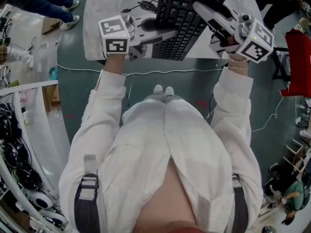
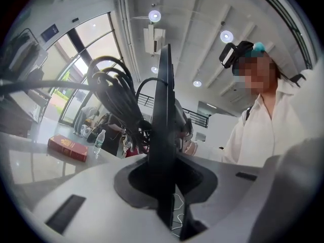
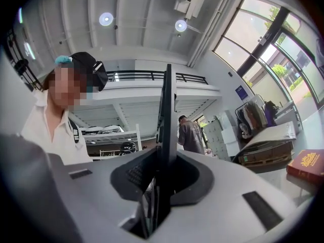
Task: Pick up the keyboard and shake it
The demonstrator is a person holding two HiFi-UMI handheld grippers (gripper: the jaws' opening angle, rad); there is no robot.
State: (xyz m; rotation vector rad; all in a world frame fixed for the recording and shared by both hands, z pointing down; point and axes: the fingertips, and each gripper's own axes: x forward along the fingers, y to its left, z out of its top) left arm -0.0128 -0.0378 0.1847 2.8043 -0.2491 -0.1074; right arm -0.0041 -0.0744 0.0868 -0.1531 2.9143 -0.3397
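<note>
**Both grippers clamped, arms stretched forward**

Left arm (image 1: 104, 110) and right arm (image 1: 233, 106), both in white sleeves, reach out ahead of the body, roughly parallel; the left gripper (image 1: 163, 34) is held about level, its fingers (image 2: 86, 196) closed on one end of the keyboard (image 1: 182, 18); the right gripper (image 1: 201, 8) sits farther out, angled inward, its fingers (image 3: 253, 186) clamped on the other end.

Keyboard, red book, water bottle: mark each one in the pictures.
keyboard (image 1: 178, 9), head view, on its rows of keys.
red book (image 2: 67, 147), left gripper view, on the middle of its cover.
water bottle (image 2: 98, 144), left gripper view, on its body.
</note>
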